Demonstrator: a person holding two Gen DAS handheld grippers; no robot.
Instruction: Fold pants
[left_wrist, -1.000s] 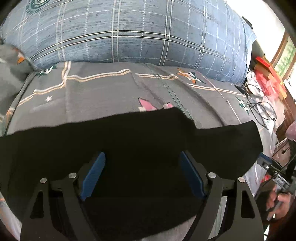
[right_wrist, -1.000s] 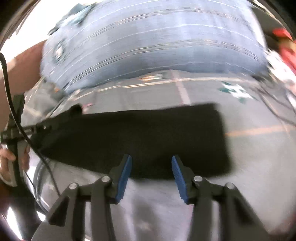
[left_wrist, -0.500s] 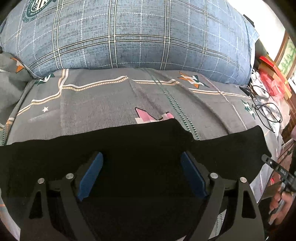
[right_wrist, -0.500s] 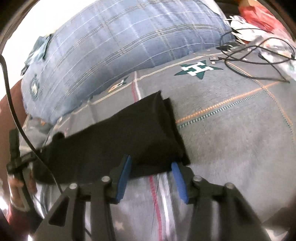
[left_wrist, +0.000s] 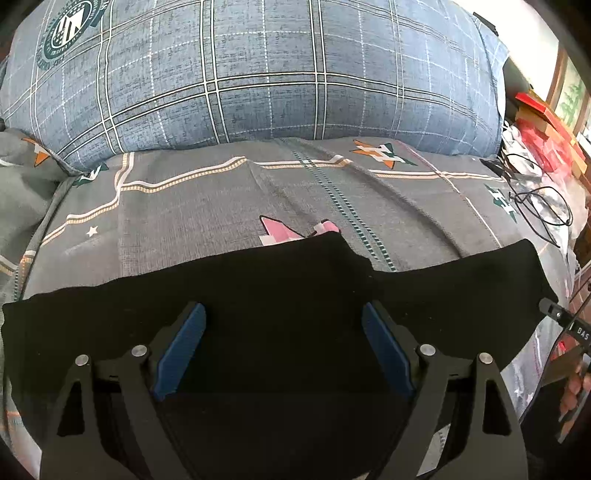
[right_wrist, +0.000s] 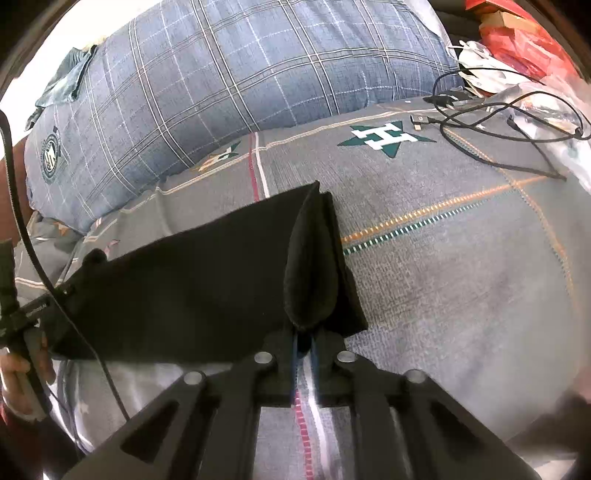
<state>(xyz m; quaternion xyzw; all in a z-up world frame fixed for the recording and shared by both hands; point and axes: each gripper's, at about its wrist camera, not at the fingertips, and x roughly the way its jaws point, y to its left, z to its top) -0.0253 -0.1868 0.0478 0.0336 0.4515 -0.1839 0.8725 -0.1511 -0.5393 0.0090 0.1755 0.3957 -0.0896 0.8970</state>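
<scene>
The black pants (left_wrist: 280, 288) lie stretched flat across the grey patterned bedsheet (left_wrist: 207, 206). My left gripper (left_wrist: 282, 332) is open, its blue pads spread wide just above the pants' near edge. In the right wrist view the pants (right_wrist: 192, 273) run to the left, and my right gripper (right_wrist: 304, 338) is shut on the near corner of their right end, which bunches up into a raised fold (right_wrist: 310, 266). The right gripper's body shows at the left wrist view's right edge (left_wrist: 561, 321).
A large blue plaid pillow (left_wrist: 258, 74) lies along the far side of the bed. Black cables (right_wrist: 491, 118) and red and white packaging (right_wrist: 517, 40) lie at the right end. The bedsheet (right_wrist: 461, 258) stretches right of the pants.
My right gripper has closed on the right end of the pants, pinching the cloth into a fold. My left gripper has stayed open over the pants, tilting slightly lower.
</scene>
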